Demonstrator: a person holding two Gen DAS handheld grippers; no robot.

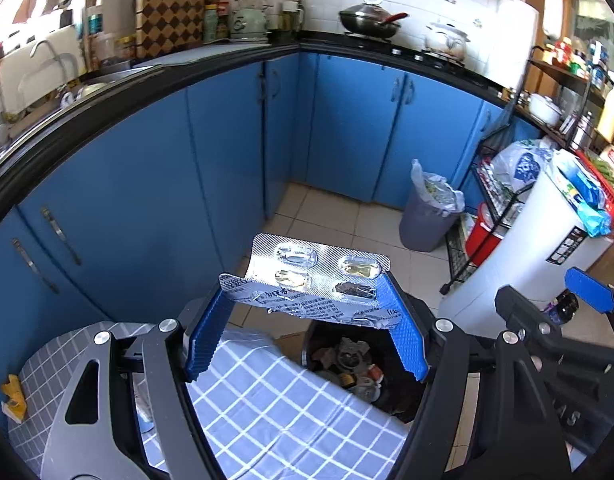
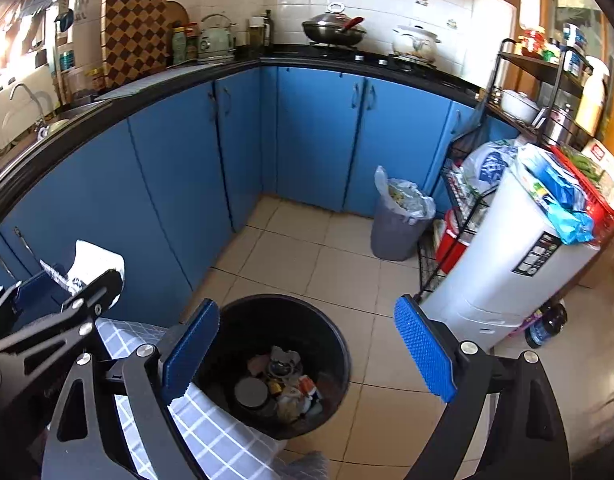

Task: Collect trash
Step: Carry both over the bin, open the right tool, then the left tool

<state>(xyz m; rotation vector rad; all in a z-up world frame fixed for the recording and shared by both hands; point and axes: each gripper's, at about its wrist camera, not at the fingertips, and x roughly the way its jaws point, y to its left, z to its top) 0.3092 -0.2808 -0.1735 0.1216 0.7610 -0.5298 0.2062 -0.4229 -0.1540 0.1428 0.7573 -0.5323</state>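
A silver blister pack (image 1: 315, 276) with a few capsules left in it spans the blue fingers of my left gripper (image 1: 307, 284), which is shut on it above the table edge. Just beyond and below it stands a black bin (image 1: 313, 334) with several pieces of trash inside. In the right wrist view my right gripper (image 2: 307, 308) hangs open over that bin (image 2: 275, 300), with nothing between its fingers. The blister pack (image 2: 97, 266) shows at the left there. My right gripper's blue finger (image 1: 591, 290) shows at the right of the left wrist view.
A table with a blue checked cloth (image 1: 267, 400) lies under me, with a yellow scrap (image 1: 13, 400) at its left. On the tiled floor stand a grey lined bin (image 2: 399, 220), a white appliance (image 2: 507, 264), a black wire rack (image 2: 459, 208) and a dark bottle (image 2: 547, 324). Blue cabinets (image 2: 315, 136) line the walls.
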